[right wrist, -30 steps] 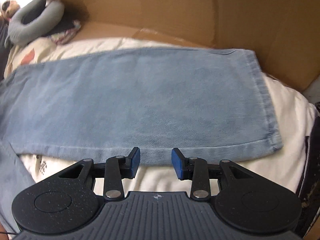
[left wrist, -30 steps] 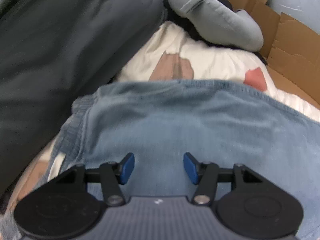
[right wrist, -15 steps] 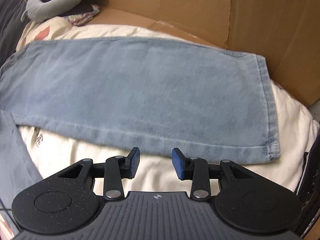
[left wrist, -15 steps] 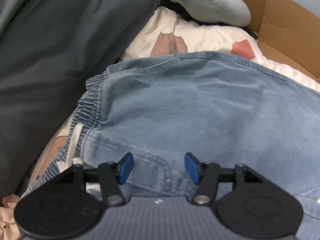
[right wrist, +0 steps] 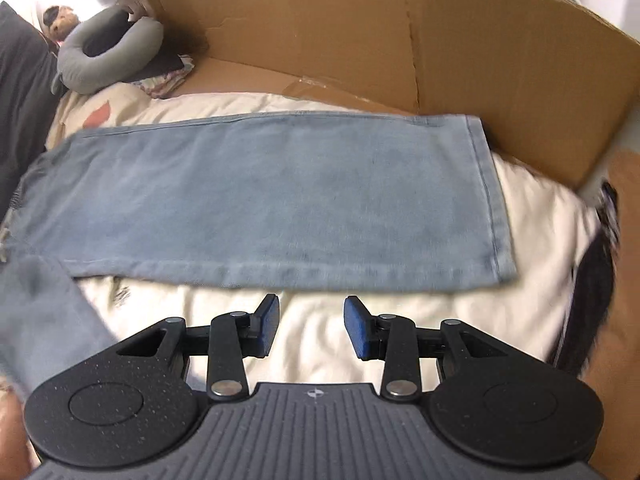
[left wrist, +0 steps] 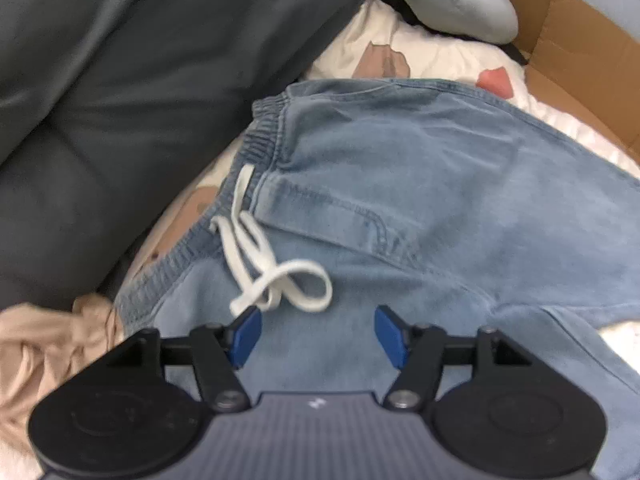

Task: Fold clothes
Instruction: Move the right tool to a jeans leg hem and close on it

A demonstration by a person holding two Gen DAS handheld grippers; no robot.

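Left gripper [left wrist: 316, 332] is hovering over the waist end of the jeans [left wrist: 420, 200], jaws opening and standing wide, nothing between the blue pads, only denim below them. The white drawstring [left wrist: 272, 276] is lying looped on the denim just ahead of the left pad. The elastic waistband [left wrist: 260, 140] is running along the left edge of the jeans, beside a dark grey cushion [left wrist: 140, 80]. A beige cloth [left wrist: 44, 340] is lying bunched at the lower left, next to the waistband corner.

Right gripper [right wrist: 312, 326] is hovering over the white bedding [right wrist: 520, 280], jaws partly apart, gripping nothing. One jeans [right wrist: 260, 200] leg is lying flat and smooth across the bedding just ahead of the pads, its hem [right wrist: 490, 200] at the right. The other leg [right wrist: 36, 312] is showing at the lower left edge, lying apart from the flat one with a strip of bedding between them.

A cardboard wall [right wrist: 400, 40] is standing behind the bed along the far edge. A grey neck pillow [right wrist: 108, 56] is resting at the far left corner, near a plush toy [right wrist: 60, 20]. The bedding is carrying red and brown patches near the pillow.
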